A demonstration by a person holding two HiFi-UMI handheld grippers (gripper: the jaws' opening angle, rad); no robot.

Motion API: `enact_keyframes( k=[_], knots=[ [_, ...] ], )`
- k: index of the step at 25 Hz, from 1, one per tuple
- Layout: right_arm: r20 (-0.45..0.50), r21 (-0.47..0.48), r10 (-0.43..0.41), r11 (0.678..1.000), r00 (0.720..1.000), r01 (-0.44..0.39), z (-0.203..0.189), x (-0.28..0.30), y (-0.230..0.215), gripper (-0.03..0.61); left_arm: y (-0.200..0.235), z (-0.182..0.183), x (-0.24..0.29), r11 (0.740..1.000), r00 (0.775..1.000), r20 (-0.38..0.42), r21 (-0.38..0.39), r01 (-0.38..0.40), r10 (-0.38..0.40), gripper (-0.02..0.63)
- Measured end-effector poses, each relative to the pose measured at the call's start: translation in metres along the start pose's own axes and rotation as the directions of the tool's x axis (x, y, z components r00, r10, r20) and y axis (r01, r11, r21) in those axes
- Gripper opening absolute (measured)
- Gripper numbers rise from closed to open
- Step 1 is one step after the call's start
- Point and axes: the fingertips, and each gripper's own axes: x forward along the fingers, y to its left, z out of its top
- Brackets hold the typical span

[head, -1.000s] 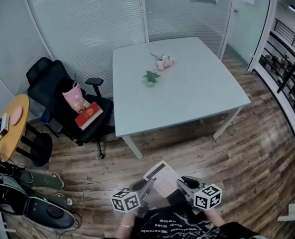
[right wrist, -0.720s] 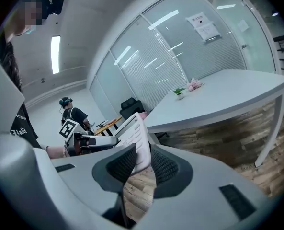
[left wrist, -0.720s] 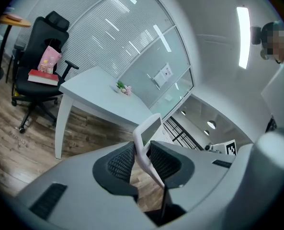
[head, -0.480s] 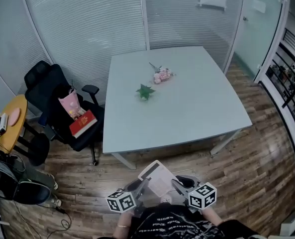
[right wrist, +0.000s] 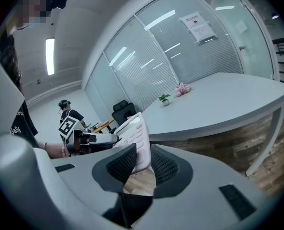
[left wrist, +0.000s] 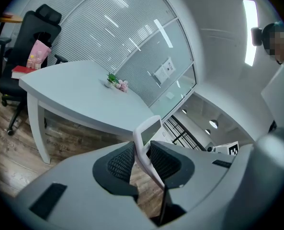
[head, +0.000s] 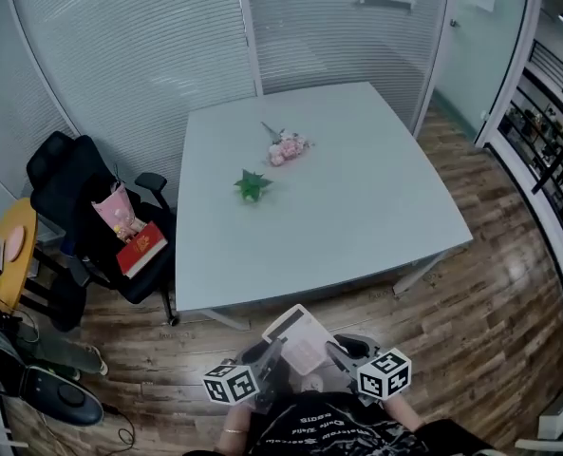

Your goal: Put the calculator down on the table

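Closer now, the table (head: 357,198) lies just ahead of the tongs. Left tongs (head: 275,355) and right tongs (head: 336,352) each clamp one edge of the calculator (head: 303,340) between them, not yet over the tabletop.

Left gripper (head: 277,355) and right gripper (head: 337,352), pale grey moulded shells, black ribbed pads (left wrist: 120,163), dark rectangular slots in the shells, white marker cube (head: 231,384) with black squares on each, black T-shirt (head: 324,431) with white print, thin wristband (head: 234,432) on the left wrist.
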Motion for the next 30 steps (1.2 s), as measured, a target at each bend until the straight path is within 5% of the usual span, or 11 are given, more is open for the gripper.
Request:
enact_keyframes(
  k=[8,19,30],
  knots=[
    [0.001,0.051,-0.079,0.996,0.997,0.079,0.017,0.021,-0.032,0.103,0.016,0.025,0.042,0.999,0.997,-0.065,-0.005,0.035,-0.035,0.117],
    [0.019,0.099,-0.185,0.978,0.983,0.182,0.078,0.088,-0.079,0.103,0.051,0.112,0.112,0.990,0.985,-0.150,0.094,0.103,-0.088,0.117],
    [0.050,0.150,-0.289,0.948,0.956,0.279,0.120,0.142,-0.108,0.104,0.089,0.172,0.160,0.991,0.963,-0.249,0.059,0.120,-0.102,0.115]
  ],
)
